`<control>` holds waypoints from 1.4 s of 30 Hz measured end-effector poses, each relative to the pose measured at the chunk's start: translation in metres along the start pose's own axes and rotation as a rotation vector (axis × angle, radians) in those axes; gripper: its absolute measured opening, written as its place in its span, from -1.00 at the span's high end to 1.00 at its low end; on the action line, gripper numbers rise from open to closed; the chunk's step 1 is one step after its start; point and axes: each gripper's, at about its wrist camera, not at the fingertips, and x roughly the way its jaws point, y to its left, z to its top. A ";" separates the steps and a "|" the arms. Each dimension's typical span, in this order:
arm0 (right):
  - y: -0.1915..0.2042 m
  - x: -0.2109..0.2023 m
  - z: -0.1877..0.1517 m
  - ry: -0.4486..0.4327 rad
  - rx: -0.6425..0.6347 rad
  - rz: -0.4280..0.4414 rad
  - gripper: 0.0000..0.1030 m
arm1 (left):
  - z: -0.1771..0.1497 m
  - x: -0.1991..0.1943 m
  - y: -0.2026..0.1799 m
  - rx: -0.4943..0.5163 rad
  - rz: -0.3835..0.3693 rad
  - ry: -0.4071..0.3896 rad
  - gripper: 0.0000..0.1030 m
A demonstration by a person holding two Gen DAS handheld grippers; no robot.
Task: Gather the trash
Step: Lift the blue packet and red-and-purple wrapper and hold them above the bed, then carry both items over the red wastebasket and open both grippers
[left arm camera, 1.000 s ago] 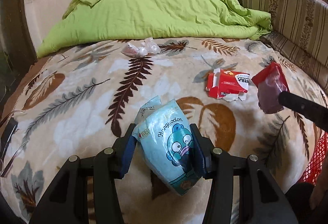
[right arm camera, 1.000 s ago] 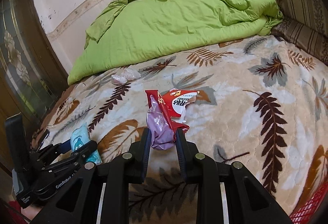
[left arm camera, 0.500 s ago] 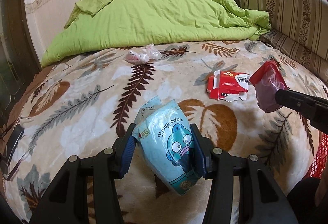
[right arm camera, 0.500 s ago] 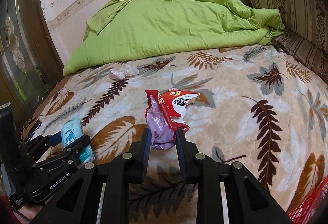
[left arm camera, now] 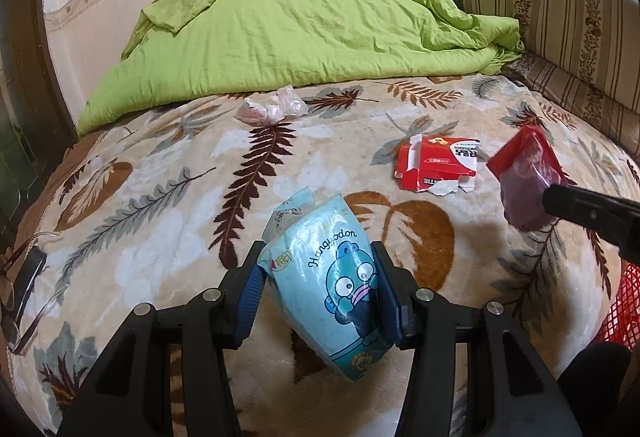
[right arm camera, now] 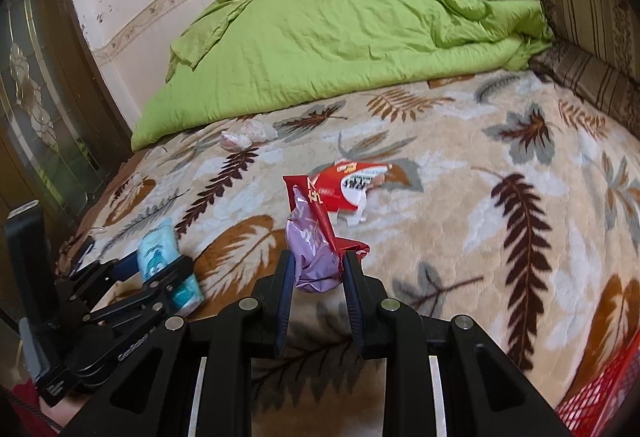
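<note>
Your left gripper was squeezed tight on a light blue tissue pack with a cartoon face on it, low in the middle of the left wrist view. The pack was tilted, with its top leaning to the left, and it was held up above the leaf blanket on the bed. Your right gripper was closed on a red and purple wrapper, low in the middle of the right wrist view, and the wrapper stuck up between the two fingers. In the left wrist view you could see that same wrapper at the right side of the frame. A torn red box lay flat on the blanket, right of the middle in the left wrist view and just behind the wrapper in the right wrist view. Some crumpled clear wrappers lay farther back, near the edge of the green quilt, which was piled up at the top of both views. A bit of a red mesh basket showed in the lower right corner of the right wrist view. A pair of glasses lay at the left edge of the left wrist view.
</note>
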 end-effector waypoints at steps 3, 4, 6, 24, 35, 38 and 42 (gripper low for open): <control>-0.003 -0.010 -0.005 0.006 0.013 0.005 0.48 | 0.001 -0.003 -0.005 0.010 -0.003 -0.006 0.03; -0.003 -0.013 -0.007 0.006 0.015 0.005 0.48 | 0.002 -0.005 -0.008 0.015 -0.005 -0.007 0.03; -0.006 -0.023 -0.011 0.004 0.023 0.005 0.48 | 0.002 -0.009 -0.011 0.021 -0.011 -0.012 0.03; -0.066 -0.114 -0.027 -0.065 0.172 -0.036 0.48 | 0.022 -0.056 -0.068 0.115 -0.096 -0.088 0.03; -0.135 -0.175 -0.048 -0.094 0.315 -0.167 0.48 | 0.045 -0.078 -0.129 0.189 -0.233 -0.119 0.03; -0.156 -0.200 -0.058 -0.112 0.355 -0.224 0.48 | 0.055 -0.090 -0.160 0.223 -0.325 -0.122 0.03; -0.185 -0.233 -0.074 -0.132 0.432 -0.298 0.48 | 0.059 -0.109 -0.212 0.295 -0.472 -0.114 0.02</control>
